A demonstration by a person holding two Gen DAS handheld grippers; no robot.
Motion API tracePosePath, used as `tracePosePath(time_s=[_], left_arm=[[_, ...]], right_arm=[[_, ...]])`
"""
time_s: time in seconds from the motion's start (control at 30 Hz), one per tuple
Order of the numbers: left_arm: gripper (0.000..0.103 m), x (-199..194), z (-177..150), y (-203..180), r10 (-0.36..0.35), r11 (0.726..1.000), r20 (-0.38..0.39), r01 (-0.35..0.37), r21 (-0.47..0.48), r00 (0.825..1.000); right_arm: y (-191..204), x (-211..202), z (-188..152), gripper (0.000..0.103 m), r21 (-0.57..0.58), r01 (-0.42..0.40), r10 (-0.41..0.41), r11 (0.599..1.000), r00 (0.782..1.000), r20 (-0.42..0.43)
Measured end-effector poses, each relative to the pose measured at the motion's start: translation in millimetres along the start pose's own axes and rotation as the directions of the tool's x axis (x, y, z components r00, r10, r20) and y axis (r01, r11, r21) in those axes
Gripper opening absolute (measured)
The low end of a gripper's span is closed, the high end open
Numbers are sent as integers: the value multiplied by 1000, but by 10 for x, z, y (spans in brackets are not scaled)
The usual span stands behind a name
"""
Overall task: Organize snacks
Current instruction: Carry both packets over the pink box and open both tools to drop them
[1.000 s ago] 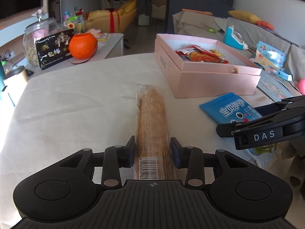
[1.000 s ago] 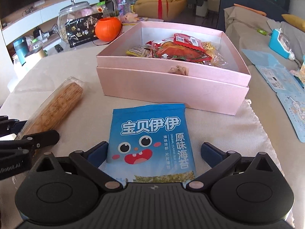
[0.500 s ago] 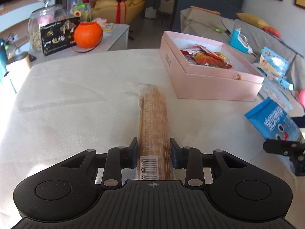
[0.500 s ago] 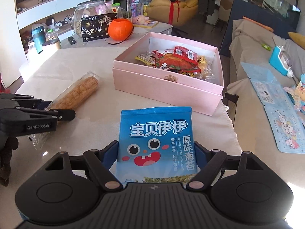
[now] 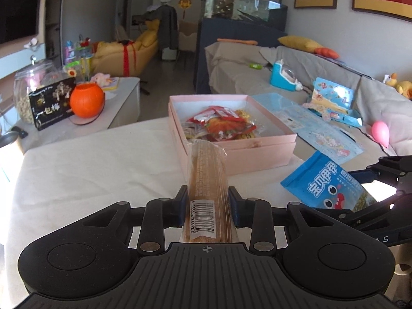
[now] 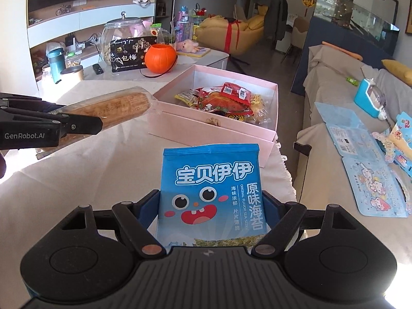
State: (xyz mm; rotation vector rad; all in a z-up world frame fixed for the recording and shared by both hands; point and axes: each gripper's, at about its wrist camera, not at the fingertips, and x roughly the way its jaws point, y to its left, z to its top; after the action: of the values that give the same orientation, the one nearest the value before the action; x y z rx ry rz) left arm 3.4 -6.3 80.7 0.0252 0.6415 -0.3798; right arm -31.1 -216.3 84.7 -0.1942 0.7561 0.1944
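The left tongs (image 5: 207, 209) were clamped on the near end of a long clear-wrapped biscuit sleeve (image 5: 207, 180), both blue pads pressed against its sides just ahead of the barcode label. Their jaws had just been closing, with the sleeve between them. The sleeve was clear of the worktop (image 5: 90, 170), and in the left wrist view its far end overlapped the near wall of the pink box (image 5: 257, 154). In the right wrist view the same sleeve (image 6: 116, 108) was seen raised, its tip close to the left corner of the box; whether it touched could not be told.

The right tongs (image 6: 209, 206) gripped a blue seaweed snack bag (image 6: 209, 190) by its lower part, one pad on each side edge. These jaws had also just been closing, with the bag between them. The bag stood upright in the grip, above the cloth-covered worktop and short of the box's near wall.

The pink box (image 6: 213, 134) sat open at the worktop's far right, holding a pile of red, orange and yellow snack packets (image 6: 224, 100).

Beyond the worktop, on a lower white side table (image 6: 211, 56), stood an orange pumpkin bucket (image 6: 160, 58), a black printed packet (image 6: 132, 54) and a glass jar (image 6: 121, 33).
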Motion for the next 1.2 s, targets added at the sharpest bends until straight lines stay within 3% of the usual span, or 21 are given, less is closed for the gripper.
tracePosePath(time_s=[0.27,0.57,0.67,0.77,0.83,0.93,1.0,1.07,1.13,1.2], left_arm=[[32,347,-210,127,-15,999,-158,7,-49,987],[36,628,-169,183,-56,996,-216,41,-77,975],[34,615,-203,136,-43,998,-191,32,-57,981],[32,430,-183,122,-89,994,-133,79,-80,987],[32,245,-51,141,-137,985,-67,129,-118,988],[32,-3,391,108,-137,985,70,144,-96,988],[32,-79,756,53,-122,990,162,132,-51,979],[33,-4,1130,64,-132,986,226,151,-67,965],[34,257,1430,157,-183,969,216,213,-127,959],[34,685,1646,262,-237,946,94,252,-202,967]], right_arm=[[-10,188,-171,81,10,-14,15,1000,998,-61],[-84,191,-167,81,20,-28,29,999,998,-52],[-128,192,-172,81,27,-23,25,999,998,-53],[-182,175,-171,81,33,-16,17,999,998,-53],[-221,134,-157,81,33,-11,12,999,999,-45],[-281,67,-50,81,36,-1,2,999,1000,-15],[-290,40,53,81,41,-1,1,999,1000,13],[-278,23,154,81,38,-3,2,999,999,39],[-241,29,236,81,25,-3,2,1000,999,49],[-199,66,292,81,7,-4,4,1000,999,43]])
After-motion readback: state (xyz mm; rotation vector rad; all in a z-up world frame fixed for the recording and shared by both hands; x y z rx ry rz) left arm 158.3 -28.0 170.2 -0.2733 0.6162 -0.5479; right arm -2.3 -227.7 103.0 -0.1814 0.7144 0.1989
